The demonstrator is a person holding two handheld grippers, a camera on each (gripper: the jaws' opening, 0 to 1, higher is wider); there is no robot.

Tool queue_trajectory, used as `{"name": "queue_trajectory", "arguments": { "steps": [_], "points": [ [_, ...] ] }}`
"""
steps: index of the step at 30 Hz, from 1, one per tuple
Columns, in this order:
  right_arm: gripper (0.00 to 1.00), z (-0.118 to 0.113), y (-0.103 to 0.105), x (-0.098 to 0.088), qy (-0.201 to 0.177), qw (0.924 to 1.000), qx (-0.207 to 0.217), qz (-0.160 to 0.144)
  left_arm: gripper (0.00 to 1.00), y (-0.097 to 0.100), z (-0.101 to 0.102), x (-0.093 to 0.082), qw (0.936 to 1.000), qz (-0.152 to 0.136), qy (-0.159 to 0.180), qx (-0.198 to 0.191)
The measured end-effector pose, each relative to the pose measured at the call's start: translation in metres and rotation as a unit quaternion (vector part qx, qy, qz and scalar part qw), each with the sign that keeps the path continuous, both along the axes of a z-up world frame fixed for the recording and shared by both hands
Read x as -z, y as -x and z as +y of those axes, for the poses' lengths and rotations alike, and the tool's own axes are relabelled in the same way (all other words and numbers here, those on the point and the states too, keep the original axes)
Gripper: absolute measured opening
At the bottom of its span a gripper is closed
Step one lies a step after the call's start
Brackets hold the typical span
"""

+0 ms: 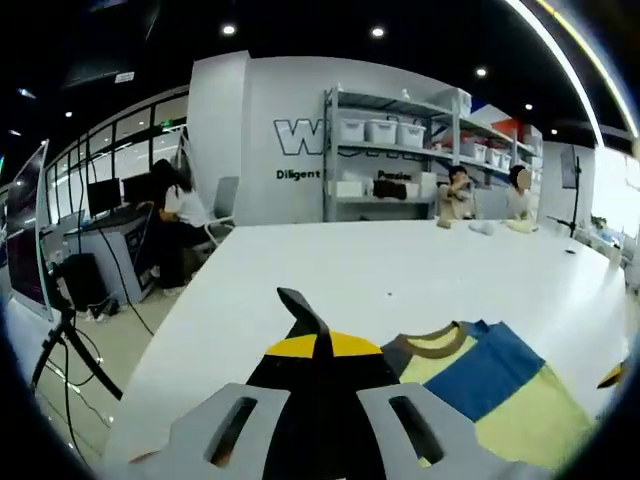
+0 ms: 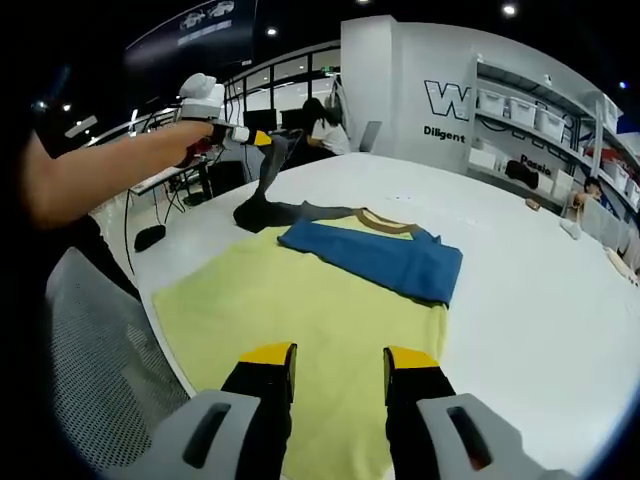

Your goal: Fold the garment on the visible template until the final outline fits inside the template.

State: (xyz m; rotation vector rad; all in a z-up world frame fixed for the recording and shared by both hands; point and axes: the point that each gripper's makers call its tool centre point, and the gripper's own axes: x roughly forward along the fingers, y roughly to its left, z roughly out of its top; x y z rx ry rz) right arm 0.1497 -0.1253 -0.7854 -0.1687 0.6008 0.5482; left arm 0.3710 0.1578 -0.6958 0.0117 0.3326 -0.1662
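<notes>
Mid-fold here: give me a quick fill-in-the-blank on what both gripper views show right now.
1. The left gripper holds the dark grey sleeve lifted ____ the table.
2. The band across the garment's chest is ____.
3. The right gripper's jaws stand ____, gripping nothing.
4. The garment's body is pale ____.

Missing: above; blue; open; yellow

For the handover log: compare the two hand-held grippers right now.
The left hand-held gripper is raised off the table, shut on the shirt's dark sleeve; the right hand-held gripper hangs low over the yellow shirt, holding nothing. Left jaws are closed together; right jaws stand apart. Both have yellow-tipped black jaws.
</notes>
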Motion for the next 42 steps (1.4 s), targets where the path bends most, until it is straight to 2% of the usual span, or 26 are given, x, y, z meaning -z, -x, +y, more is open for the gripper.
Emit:
{"name": "queue_trajectory", "arguments": {
  "steps": [9, 21, 24, 25, 31, 34, 42],
  "points": [
    [0.33, -0.003, -0.001, -0.003, -0.006, 1.0, 0.006, -0.003, 0.0, -0.003, -0.064, -0.011, 0.9982, -0.007, 0.002, 0.06],
    [0.33, -0.005, -0.002, -0.004, -0.01, 0.9999, 0.009, -0.005, 0.0, 0.001, -0.114, -0.014, 0.9933, -0.008, -0.002, 0.115],
    [0.33, -0.006, -0.002, -0.004, -0.01, 0.9999, 0.01, -0.004, 0.0, 0.006, -0.137, -0.015, 0.9905, -0.008, -0.002, 0.137],
    [0.33, -0.006, -0.002, -0.004, -0.01, 0.9999, 0.01, -0.005, 0.0, 0.006, -0.139, -0.015, 0.9902, -0.008, -0.002, 0.139],
    [0.33, -0.006, -0.003, -0.004, -0.011, 0.9999, 0.011, -0.004, 0.0, 0.01, -0.17, -0.007, 0.9854, -0.001, -0.008, 0.17],
    [0.33, -0.006, -0.002, -0.003, -0.011, 0.9999, 0.01, -0.002, 0.0, 0.012, -0.193, 0.003, 0.9817, 0.007, -0.009, 0.19],
    [0.33, -0.006, -0.002, -0.002, -0.012, 0.9999, 0.01, -0.001, 0.0, 0.019, -0.225, 0.022, 0.9743, 0.023, -0.026, 0.223]
  ]
}}
